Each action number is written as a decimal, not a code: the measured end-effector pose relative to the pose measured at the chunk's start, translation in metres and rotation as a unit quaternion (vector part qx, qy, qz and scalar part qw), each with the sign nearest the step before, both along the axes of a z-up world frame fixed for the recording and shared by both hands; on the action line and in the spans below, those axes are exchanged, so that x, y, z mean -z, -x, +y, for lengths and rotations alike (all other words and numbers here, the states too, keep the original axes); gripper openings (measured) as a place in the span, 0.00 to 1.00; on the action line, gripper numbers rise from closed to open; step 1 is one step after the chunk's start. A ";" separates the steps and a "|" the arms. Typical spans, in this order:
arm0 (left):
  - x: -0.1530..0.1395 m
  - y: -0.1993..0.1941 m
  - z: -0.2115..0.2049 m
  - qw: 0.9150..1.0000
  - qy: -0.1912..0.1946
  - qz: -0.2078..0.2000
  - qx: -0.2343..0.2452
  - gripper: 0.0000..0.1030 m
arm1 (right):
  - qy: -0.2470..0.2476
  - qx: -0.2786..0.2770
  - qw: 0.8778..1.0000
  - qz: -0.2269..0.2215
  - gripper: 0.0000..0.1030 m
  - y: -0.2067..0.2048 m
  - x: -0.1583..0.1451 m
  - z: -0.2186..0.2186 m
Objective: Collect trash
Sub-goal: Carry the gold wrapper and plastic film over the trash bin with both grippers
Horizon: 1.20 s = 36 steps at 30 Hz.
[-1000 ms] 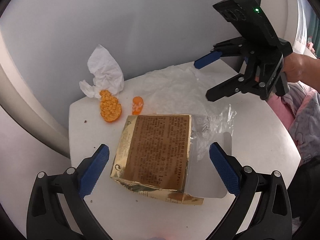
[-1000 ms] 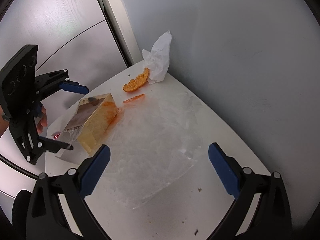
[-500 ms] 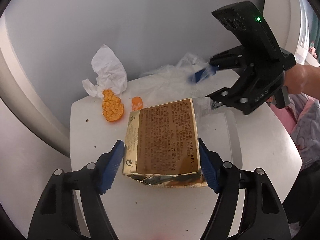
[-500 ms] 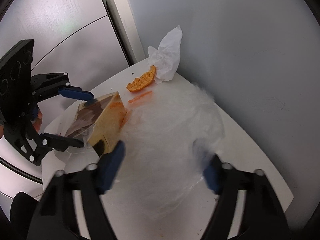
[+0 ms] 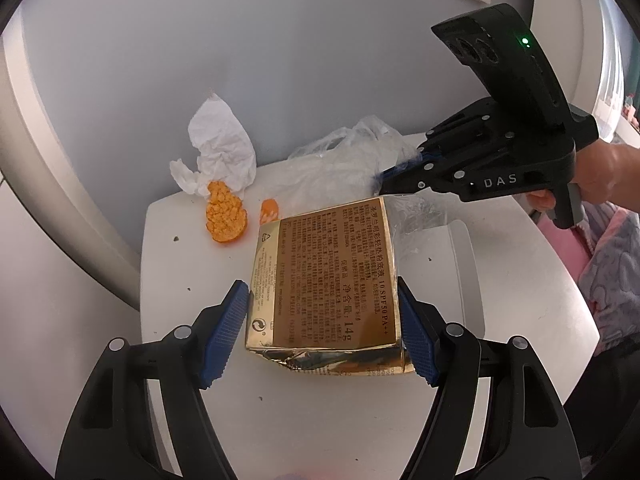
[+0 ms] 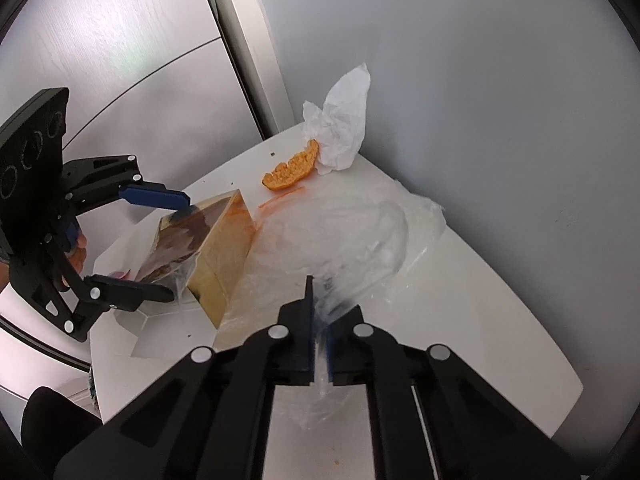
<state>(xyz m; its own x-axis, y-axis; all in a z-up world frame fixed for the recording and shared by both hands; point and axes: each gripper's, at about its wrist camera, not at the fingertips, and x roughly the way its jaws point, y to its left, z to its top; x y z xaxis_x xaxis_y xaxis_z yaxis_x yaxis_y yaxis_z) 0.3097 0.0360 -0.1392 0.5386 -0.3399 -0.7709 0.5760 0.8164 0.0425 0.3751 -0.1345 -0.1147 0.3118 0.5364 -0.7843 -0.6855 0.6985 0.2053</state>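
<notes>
Pinching one gold box [image 5: 326, 276], left gripper [image 5: 320, 332]; right gripper [image 6: 319, 320] jaws clamp one plastic bag [image 6: 360, 240].

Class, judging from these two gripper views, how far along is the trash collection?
Nothing is bagged yet. In hand: left gripper clamps the gold box; right gripper pinches the clear plastic bag. Left on the table: orange peel, small peel piece, crumpled tissue.

wrist views facing across, close over shared table [image 5: 168, 264], box [image 5: 324, 272]
</notes>
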 end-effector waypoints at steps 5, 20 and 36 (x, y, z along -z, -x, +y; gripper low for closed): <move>-0.008 0.011 0.000 1.000 0.003 -0.007 -0.005 0.67 | -0.002 -0.002 1.000 -0.013 0.05 0.008 -0.010 -0.003; -0.055 0.045 -0.001 0.999 -0.001 -0.033 -0.021 0.67 | -0.016 0.003 0.999 -0.038 0.05 0.037 -0.052 -0.033; -0.103 0.117 -0.015 0.995 -0.001 -0.078 -0.069 0.67 | -0.024 -0.005 0.996 -0.087 0.05 0.096 -0.112 -0.054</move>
